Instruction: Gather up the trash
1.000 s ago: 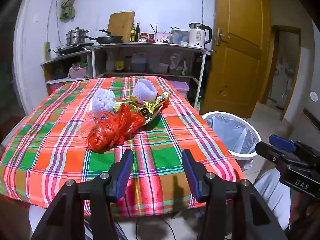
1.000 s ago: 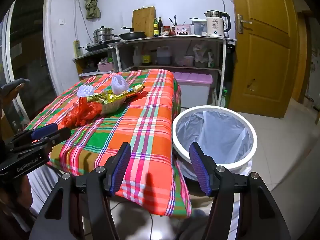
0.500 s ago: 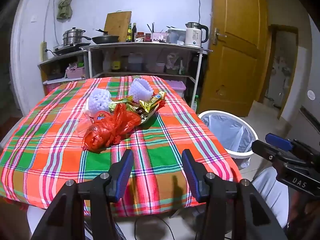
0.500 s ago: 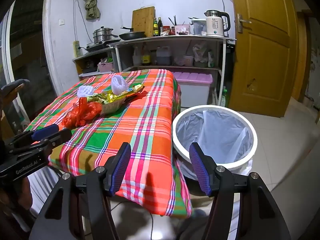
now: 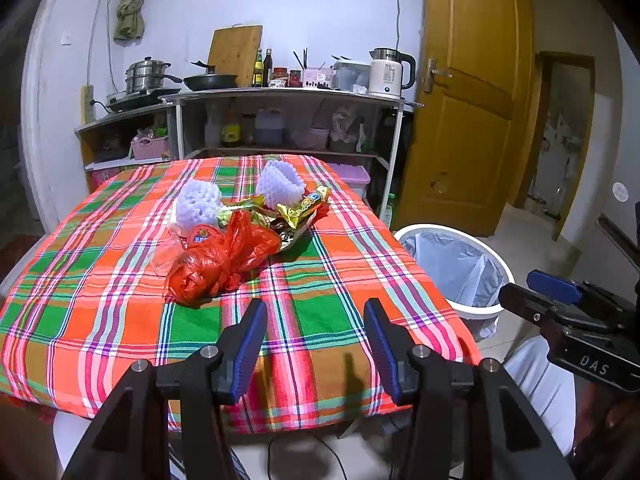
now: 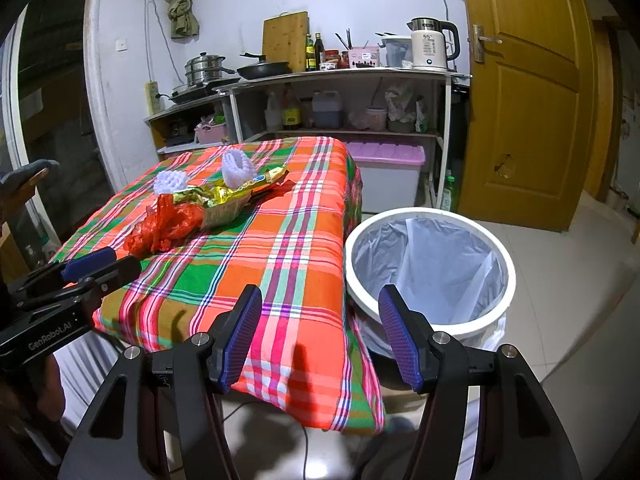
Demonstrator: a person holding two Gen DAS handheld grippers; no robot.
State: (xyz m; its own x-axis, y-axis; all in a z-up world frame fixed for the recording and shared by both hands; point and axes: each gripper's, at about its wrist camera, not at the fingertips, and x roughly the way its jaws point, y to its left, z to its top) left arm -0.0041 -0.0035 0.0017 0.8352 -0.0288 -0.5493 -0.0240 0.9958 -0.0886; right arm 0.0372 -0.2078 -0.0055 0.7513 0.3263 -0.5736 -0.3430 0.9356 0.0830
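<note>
A pile of trash lies mid-table on the plaid cloth (image 5: pixel 100 280): a crumpled red plastic bag (image 5: pixel 224 264) (image 6: pixel 164 224), two white foam fruit nets (image 5: pixel 198 204) (image 5: pixel 280 186), and gold snack wrappers (image 5: pixel 300 210) (image 6: pixel 232 192). My left gripper (image 5: pixel 316 312) hovers open over the table's near edge, short of the red bag, nothing between its fingers. My right gripper (image 6: pixel 320 300) stands open and empty over the table's near corner, beside the white bin (image 6: pixel 430 268) lined with a clear bag. Each gripper shows at the edge of the other's view.
The white bin (image 5: pixel 456 264) stands on the floor right of the table. Behind the table a shelf unit (image 5: pixel 288 120) carries pots, a pan, bottles and a kettle. A pink-lidded box (image 6: pixel 384 172) sits under the shelf. A wooden door (image 5: pixel 468 120) is at the right.
The left wrist view shifted slightly: the trash pile sits a little lower and left of where it was. The right view is unchanged. Both grippers stay open.
</note>
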